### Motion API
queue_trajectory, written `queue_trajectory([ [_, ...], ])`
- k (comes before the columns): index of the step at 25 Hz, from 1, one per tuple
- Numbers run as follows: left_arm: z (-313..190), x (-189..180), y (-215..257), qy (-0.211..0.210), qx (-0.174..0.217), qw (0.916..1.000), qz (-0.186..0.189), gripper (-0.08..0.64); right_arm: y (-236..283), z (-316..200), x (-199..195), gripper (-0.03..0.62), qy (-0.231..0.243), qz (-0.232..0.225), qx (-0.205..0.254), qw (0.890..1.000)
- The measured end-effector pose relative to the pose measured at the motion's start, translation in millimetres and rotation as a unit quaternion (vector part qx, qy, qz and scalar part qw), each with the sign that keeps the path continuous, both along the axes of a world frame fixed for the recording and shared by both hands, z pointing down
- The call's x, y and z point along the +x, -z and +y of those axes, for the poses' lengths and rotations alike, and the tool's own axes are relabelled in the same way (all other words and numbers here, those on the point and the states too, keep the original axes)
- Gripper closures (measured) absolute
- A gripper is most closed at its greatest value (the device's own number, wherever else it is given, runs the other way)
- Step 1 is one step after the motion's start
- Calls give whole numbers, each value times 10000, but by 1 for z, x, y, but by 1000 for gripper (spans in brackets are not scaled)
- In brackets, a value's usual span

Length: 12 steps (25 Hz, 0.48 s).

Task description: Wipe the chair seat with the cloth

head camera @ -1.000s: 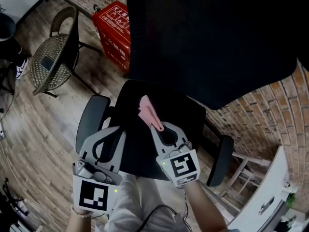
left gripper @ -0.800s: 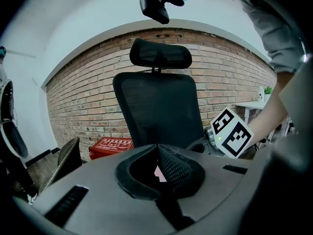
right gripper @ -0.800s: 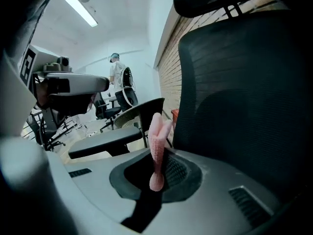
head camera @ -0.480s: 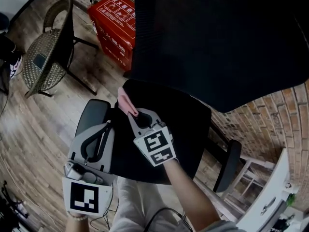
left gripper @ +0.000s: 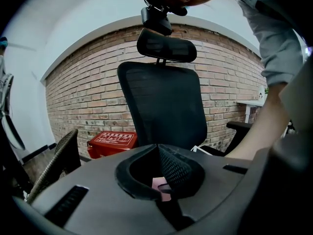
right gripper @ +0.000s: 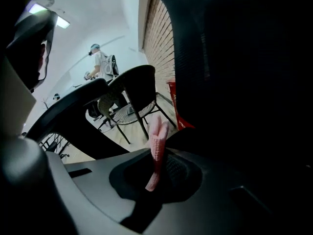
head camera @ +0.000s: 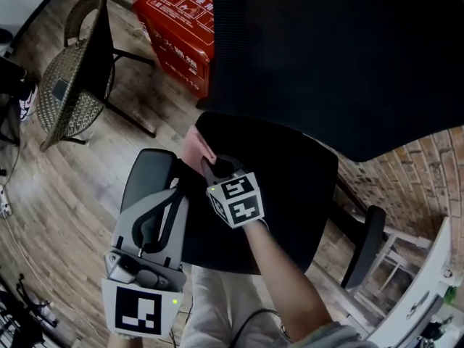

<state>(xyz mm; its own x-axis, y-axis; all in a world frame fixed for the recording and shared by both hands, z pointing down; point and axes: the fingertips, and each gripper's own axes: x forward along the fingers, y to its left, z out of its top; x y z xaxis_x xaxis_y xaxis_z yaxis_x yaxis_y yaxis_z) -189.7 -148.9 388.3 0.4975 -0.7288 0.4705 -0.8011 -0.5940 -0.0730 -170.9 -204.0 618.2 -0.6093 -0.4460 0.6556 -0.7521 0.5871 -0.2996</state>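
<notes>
Head view only: whole layout from above. Black chair seat (head camera: 290,187) in the middle, with the right hand-held gripper (head camera: 212,167) over its far corner at picture left. Left hand-held gripper (head camera: 177,187) lower down, just beside the armrest (head camera: 148,172) on that side, off the seat. Right gripper view only: jaws pinched shut on the pink cloth (right gripper: 156,141), a narrow ribbed strip standing straight up out of the grip. Also there, a distant person (right gripper: 100,62) in the background. Left gripper view only: headrest (left gripper: 166,45) on top of the mesh backrest (left gripper: 164,106), brick wall (left gripper: 83,102) behind. Jaws there drawn together with nothing gripped, and a scrap of pink showing low beyond them. Cloth folded long and thin, long axis in line with the right hand-held gripper. Free end pointing away from the person, up and left in head view, toward the wooden floor (head camera: 87,165) and the wicker chair (head camera: 69,85). Cloth placed at the seat's edge near that armrest; contact with the seat not clear from any view. Counted: two hand-held grippers, one cloth, one office chair with two armrests, the second armrest (head camera: 366,245) at picture right, one wicker chair, one red box (head camera: 181,20).
</notes>
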Motion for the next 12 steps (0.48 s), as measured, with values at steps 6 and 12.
queue_trajectory([
  [6, -5, 12, -10, -234, -23, 9997, -28, 541, -20, -14, 31, 538, -690, 193, -153, 9973],
  [12, -8, 33, -17, -417, -43, 9991, 11, 541, -36, -22, 70, 538, -1022, 448, -245, 9935],
])
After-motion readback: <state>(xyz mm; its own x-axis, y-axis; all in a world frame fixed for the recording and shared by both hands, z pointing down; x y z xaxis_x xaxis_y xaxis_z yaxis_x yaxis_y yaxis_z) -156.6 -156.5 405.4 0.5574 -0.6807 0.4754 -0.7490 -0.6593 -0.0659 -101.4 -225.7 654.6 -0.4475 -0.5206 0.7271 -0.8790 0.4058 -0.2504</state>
